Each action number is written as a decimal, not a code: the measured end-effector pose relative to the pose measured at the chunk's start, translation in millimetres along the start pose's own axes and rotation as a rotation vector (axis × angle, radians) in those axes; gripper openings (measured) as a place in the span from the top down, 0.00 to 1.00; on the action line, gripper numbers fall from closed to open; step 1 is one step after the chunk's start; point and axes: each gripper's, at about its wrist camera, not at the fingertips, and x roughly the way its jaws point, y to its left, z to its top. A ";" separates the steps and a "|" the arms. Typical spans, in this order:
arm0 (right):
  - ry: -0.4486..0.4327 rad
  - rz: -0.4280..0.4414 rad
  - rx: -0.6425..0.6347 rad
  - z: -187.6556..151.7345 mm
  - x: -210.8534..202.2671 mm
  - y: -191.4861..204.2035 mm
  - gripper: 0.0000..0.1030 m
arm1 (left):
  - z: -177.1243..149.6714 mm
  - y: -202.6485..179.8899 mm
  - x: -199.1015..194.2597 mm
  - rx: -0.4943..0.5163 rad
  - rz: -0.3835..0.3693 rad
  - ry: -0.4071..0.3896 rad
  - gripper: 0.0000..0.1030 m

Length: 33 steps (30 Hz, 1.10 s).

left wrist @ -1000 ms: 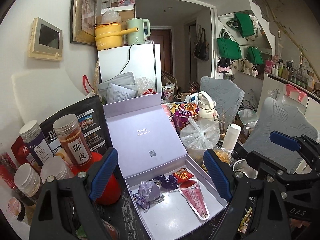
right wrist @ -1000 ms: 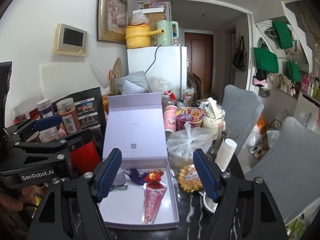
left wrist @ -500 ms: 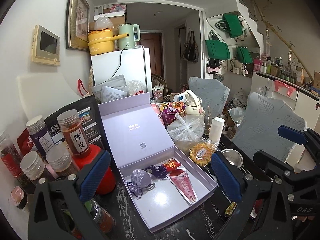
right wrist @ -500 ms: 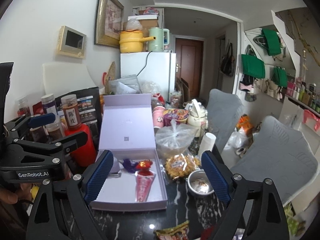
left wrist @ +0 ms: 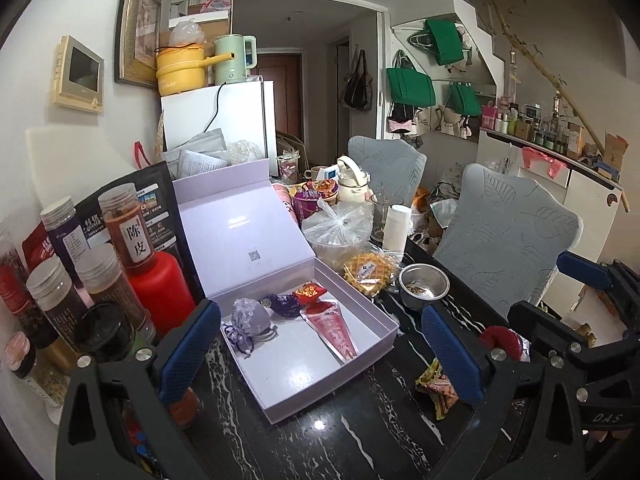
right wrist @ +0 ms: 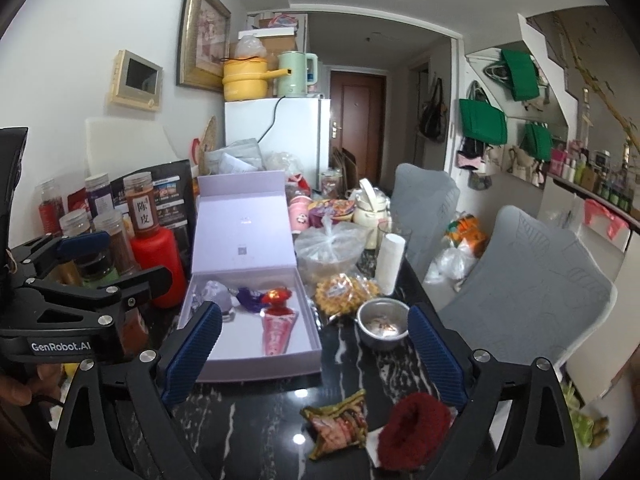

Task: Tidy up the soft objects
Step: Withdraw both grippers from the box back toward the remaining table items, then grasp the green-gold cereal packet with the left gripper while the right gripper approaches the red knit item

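The lavender gift box (left wrist: 372, 344) lies open on the black marble table (left wrist: 360, 432), its lid propped upright at the back. Inside sit four soft items: a pale purple drawstring pouch (left wrist: 250, 316), a dark purple pouch (left wrist: 285, 305) just beside it, a red and gold pouch (left wrist: 310, 291), and a pink cone-shaped sachet (left wrist: 334, 330) pointing toward the near rim.

Two further soft items lie on the table outside the box, near the front edge: a green brocade sachet (right wrist: 338, 424) and a dark red fuzzy ring (right wrist: 414, 426), touching or nearly so. In the left wrist view the sachet is partly hidden behind a gripper finger and the ring is half covered by the other gripper's frame.

The left gripper (left wrist: 318, 354) stands wide with nothing between its blue pads; its jaws straddle the near part of the box without contact. The right gripper (right wrist: 314, 356) has its jaws opening, already wide, with nothing gripped; the sachet and ring lie below and between its fingers, and whether the right finger touches the ring cannot be told.

A hand (right wrist: 18, 384) shows only at the left edge of the right wrist view, cut off.

The jars (left wrist: 120, 236) at the left are crowded; most labels are unreadable. The contents of the steel bowl (left wrist: 424, 285) are too small to identify.
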 end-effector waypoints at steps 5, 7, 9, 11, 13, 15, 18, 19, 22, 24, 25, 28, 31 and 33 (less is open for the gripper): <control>0.034 -0.021 0.021 -23.3 -11.8 -2.2 0.07 | -19.5 -4.0 -3.2 -0.033 -0.051 0.028 0.00; 0.049 -0.040 0.032 -33.7 -16.4 -4.2 0.07 | -26.6 -7.0 -3.2 -0.036 -0.064 0.043 0.00; 0.055 -0.050 0.035 -41.3 -20.4 -5.6 0.07 | -33.8 -8.5 -2.9 -0.038 -0.073 0.056 0.00; 0.062 -0.056 0.048 -49.5 -24.0 -8.1 0.07 | -39.9 -12.2 -1.8 -0.027 -0.079 0.075 0.00; 0.066 -0.063 0.064 -56.8 -27.1 -10.4 0.07 | -46.1 -16.4 1.1 -0.014 -0.081 0.100 0.00; 0.069 -0.070 0.079 -64.8 -29.4 -12.6 0.07 | -53.0 -21.6 3.6 0.001 -0.091 0.119 0.00; 0.058 -0.082 0.127 -76.9 -31.6 -18.4 0.07 | -62.2 -29.9 6.7 0.019 -0.112 0.136 0.00; 0.064 -0.081 0.143 -81.9 -31.7 -21.0 0.07 | -64.2 -31.8 7.5 0.022 -0.121 0.141 0.00; 0.069 -0.092 0.169 -91.0 -32.4 -27.8 0.07 | -71.3 -38.3 11.5 0.018 -0.156 0.155 0.00; 0.077 -0.105 0.183 -97.5 -33.0 -33.8 0.07 | -76.1 -43.1 13.7 0.019 -0.176 0.163 0.00; 0.080 -0.108 0.188 -100.0 -33.1 -35.9 0.07 | -78.1 -46.4 15.2 0.026 -0.184 0.168 0.00; 0.098 -0.112 0.215 -110.1 -32.5 -45.8 0.07 | -83.2 -56.3 19.5 0.054 -0.190 0.178 0.00; 0.097 -0.122 0.258 -118.5 -33.2 -57.0 0.07 | -86.7 -65.9 24.1 0.072 -0.216 0.184 0.00; 0.098 -0.121 0.291 -122.3 -33.6 -65.1 0.07 | -88.9 -72.4 27.1 0.083 -0.248 0.191 0.00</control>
